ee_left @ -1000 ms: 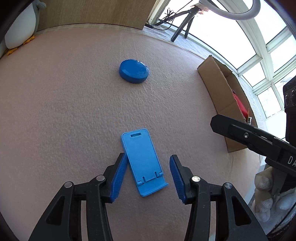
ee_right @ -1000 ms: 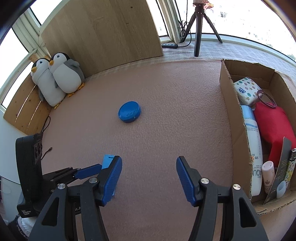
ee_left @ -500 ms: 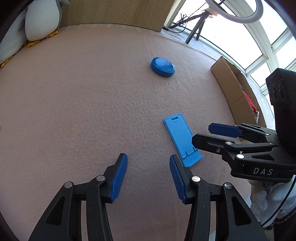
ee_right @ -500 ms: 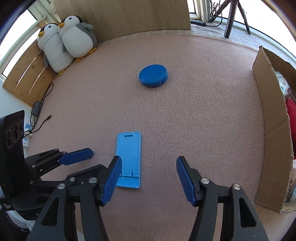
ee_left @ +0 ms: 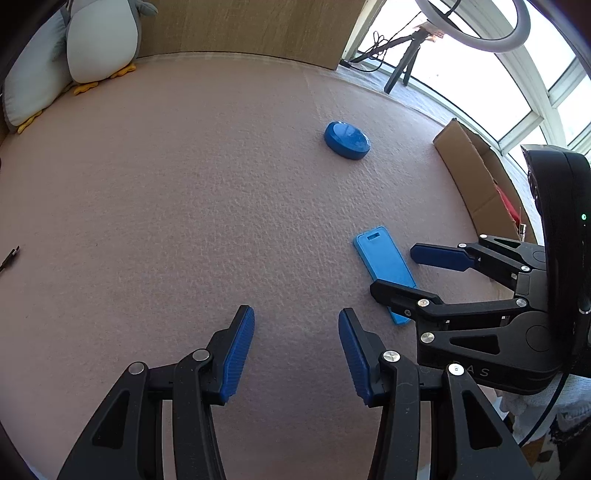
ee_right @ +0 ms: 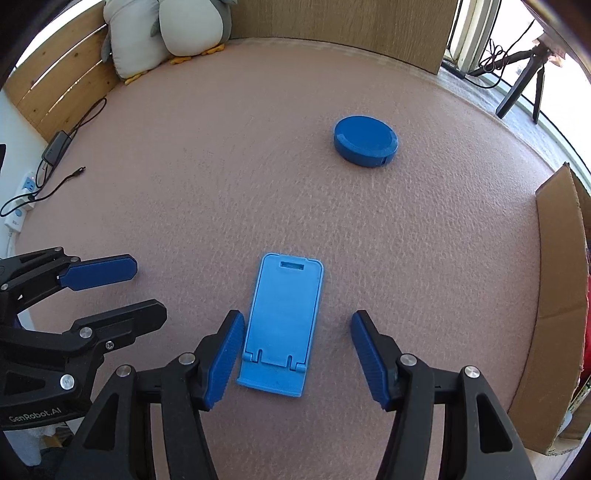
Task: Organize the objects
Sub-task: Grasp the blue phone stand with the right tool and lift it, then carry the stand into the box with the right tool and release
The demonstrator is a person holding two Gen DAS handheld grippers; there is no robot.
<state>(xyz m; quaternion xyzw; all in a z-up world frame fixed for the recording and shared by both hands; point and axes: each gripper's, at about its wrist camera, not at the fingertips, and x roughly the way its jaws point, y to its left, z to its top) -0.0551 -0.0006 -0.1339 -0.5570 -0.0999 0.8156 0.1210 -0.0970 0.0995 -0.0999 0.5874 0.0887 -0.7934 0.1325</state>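
A light blue folding phone stand [ee_right: 282, 325] lies flat on the pink carpet. My right gripper [ee_right: 295, 347] points down over its near end with one finger on each side. Its jaws are closing, but the pads stand clear of the stand. In the left wrist view the same stand [ee_left: 384, 266] lies partly under the right gripper [ee_left: 397, 271]. My left gripper [ee_left: 295, 332] hovers open over bare carpet to the left of the stand, holding nothing. It also shows at the left of the right wrist view [ee_right: 144, 288]. A dark blue round disc [ee_right: 365, 146] rests farther off.
An open cardboard box [ee_right: 557, 258] with several items stands at the right edge. Two plush penguins [ee_right: 177, 26] lean against the wooden wall at the back left. Cables and a power strip [ee_right: 33, 184] lie at the left, and a tripod [ee_left: 402, 70] stands by the window.
My left gripper drew away to the left of the phone stand. The right gripper swung over from the box side, rolled and sank until its fingers straddle the stand.
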